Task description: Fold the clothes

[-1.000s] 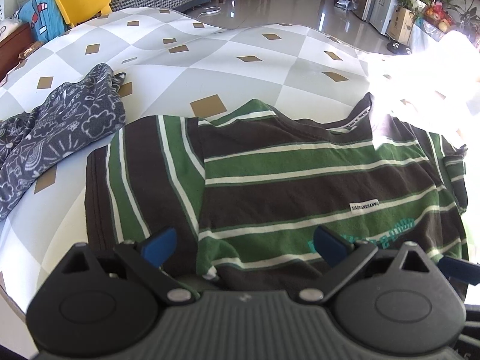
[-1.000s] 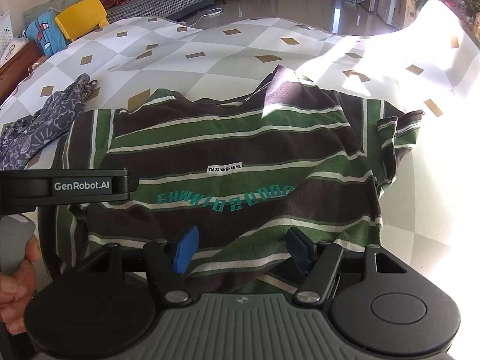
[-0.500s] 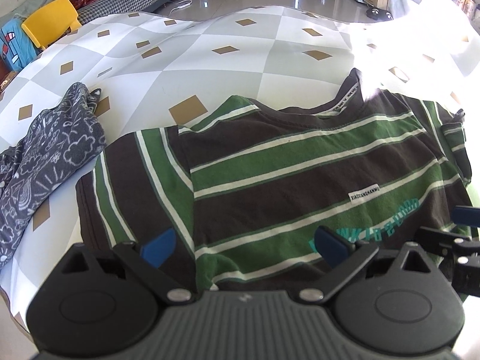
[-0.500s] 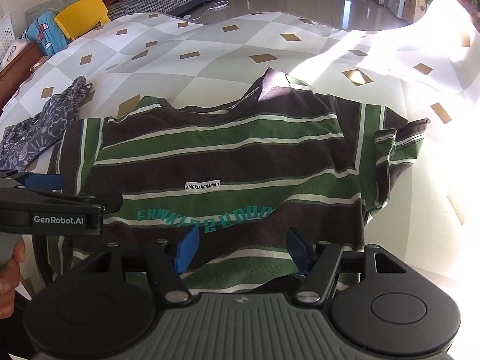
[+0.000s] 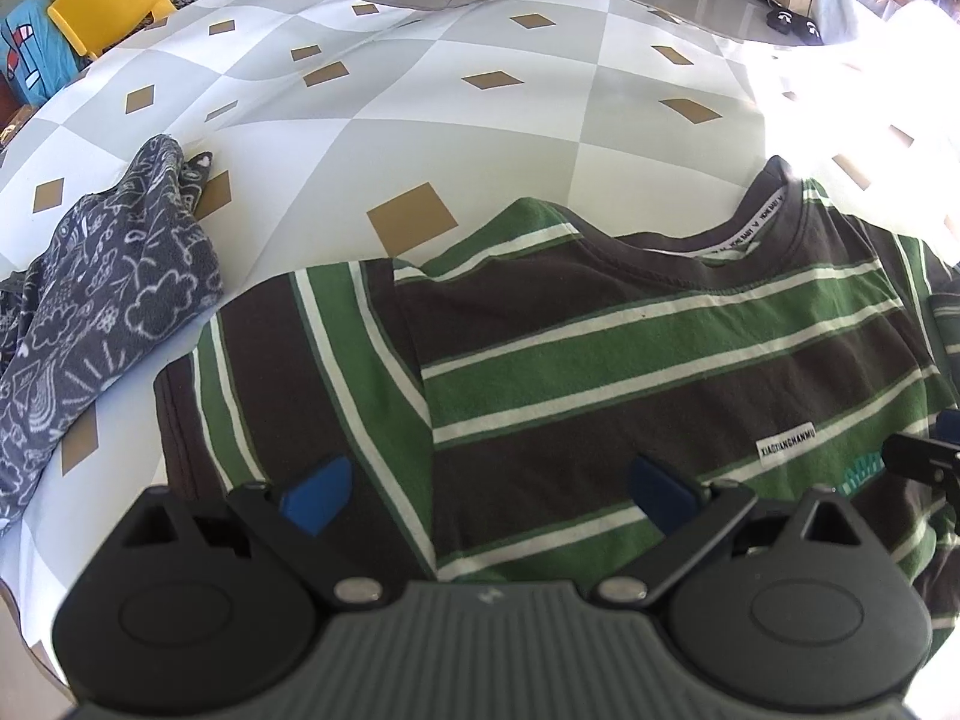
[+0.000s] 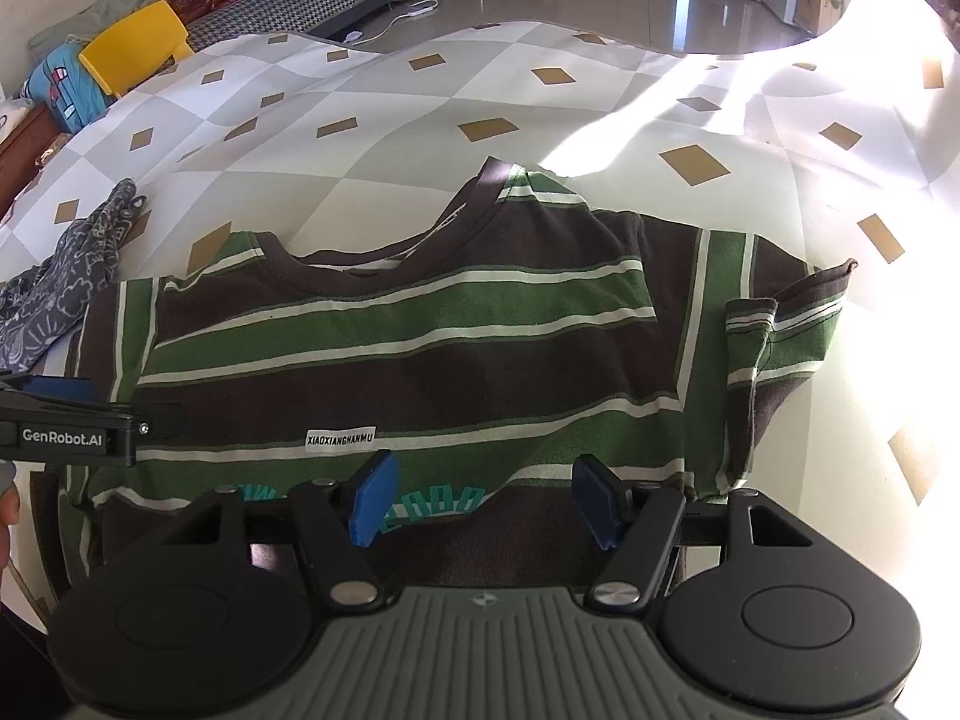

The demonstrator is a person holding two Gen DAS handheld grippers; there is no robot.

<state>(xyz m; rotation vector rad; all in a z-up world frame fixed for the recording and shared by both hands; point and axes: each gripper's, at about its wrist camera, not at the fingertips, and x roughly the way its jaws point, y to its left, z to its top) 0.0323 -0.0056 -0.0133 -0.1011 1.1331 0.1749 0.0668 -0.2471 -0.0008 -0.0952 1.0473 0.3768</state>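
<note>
Grippers first, nearest the lenses: left gripper (image 5: 489, 489) spread wide, blue pads clear of cloth, nothing held; right gripper (image 6: 486, 498) also well apart, nothing pinched, cloth only showing through the gap. Both angled steeply down over the near part of the striped T-shirt (image 6: 408, 354). Shirt flat on the checked sheet (image 6: 420, 138), front up, teal lettering and white label toward the grippers, collar (image 6: 480, 204) on the far side, so body axis running away from the fingers, stripes and shoulder line across. Hem edge itself hidden under the gripper bodies, cannot tell how close. Left gripper over the seam where the left sleeve (image 5: 252, 372) meets the body; that sleeve laid out flat sideways. Right gripper over the chest print, right sleeve (image 6: 774, 330) further out to its side, crumpled and partly turned over. Tip of the other gripper poking in at the frame edge in each view, so both close together, side by side over the same shirt. Probably a sleeve-side fold next: left nearer its sleeve than right to its own. Further left, grey patterned garment (image 5: 102, 312) bunched beside the left sleeve, near but apart. Far back, yellow chair (image 6: 135, 45) off the sheet.
</note>
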